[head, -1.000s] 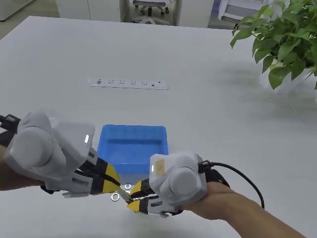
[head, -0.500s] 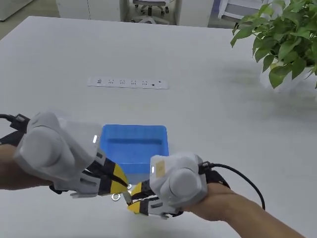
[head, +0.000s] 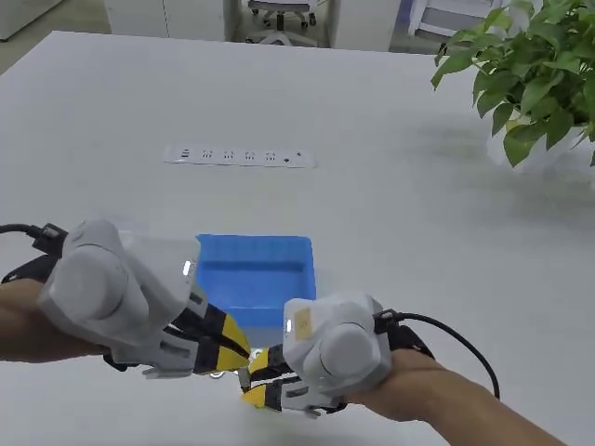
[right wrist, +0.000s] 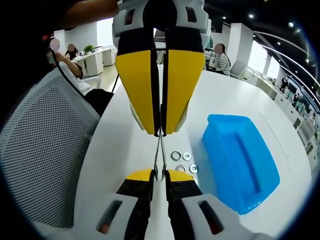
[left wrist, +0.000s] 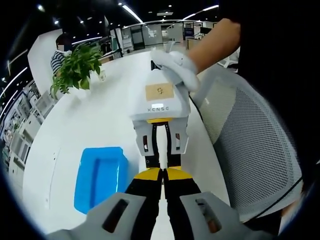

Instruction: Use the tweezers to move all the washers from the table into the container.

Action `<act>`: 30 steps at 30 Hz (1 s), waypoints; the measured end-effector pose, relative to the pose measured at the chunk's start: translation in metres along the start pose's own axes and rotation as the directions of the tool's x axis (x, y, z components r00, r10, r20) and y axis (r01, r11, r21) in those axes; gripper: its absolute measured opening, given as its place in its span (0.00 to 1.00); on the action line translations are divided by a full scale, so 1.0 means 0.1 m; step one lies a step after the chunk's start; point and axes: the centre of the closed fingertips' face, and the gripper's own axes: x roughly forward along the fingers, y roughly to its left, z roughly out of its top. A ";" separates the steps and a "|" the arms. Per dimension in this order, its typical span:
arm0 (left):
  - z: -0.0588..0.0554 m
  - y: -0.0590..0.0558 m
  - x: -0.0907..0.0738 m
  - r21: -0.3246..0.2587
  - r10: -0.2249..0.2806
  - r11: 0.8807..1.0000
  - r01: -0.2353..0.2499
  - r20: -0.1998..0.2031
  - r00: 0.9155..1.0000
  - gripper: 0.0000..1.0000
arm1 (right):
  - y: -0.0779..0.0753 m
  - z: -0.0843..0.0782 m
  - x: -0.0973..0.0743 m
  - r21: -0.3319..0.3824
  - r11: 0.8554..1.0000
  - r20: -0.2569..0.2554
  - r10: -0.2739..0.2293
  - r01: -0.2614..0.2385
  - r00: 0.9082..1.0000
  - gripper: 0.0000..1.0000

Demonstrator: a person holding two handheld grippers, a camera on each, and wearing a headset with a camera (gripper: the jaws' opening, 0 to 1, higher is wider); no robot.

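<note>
The tweezers [right wrist: 160, 152] are pinched at one end by the left hand-held gripper [right wrist: 161, 132] and at the other by the right hand-held gripper [right wrist: 159, 176]. Four washers [right wrist: 176, 155] are seen on the counter [right wrist: 125, 145], beside the container [right wrist: 220, 145].

Container [head: 253, 274]: blue plastic, smooth, little glossy.
Washers [right wrist: 176, 155]: bright metal, shiny.
Tweezers [right wrist: 160, 155]: thin metal, polished.
Table [head: 390, 195]: white top, smooth, matt.
Left gripper [head: 242, 352], right gripper [head: 256, 374]: pale grey plastic shells, smooth, satin.
Chair [right wrist: 45, 145]: grey mesh cloth.

Grey shells, yellow-black jaws, black cable [head: 453, 331]
</note>
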 end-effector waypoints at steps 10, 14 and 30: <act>-0.06 -0.04 0.04 -0.002 -0.028 1.000 0.028 -0.009 1.000 0.06 | 0.01 0.01 0.00 -0.008 1.000 0.008 -0.003 0.003 1.000 0.11; -0.07 -0.03 0.04 -0.027 -0.024 0.999 0.025 0.006 1.000 0.05 | 0.00 0.01 0.00 -0.007 1.000 0.008 -0.005 0.005 1.000 0.11; -0.13 0.02 -0.03 -0.013 0.001 1.000 -0.002 -0.031 1.000 0.05 | -0.05 -0.03 -0.06 0.015 0.999 0.006 -0.037 0.037 0.999 0.21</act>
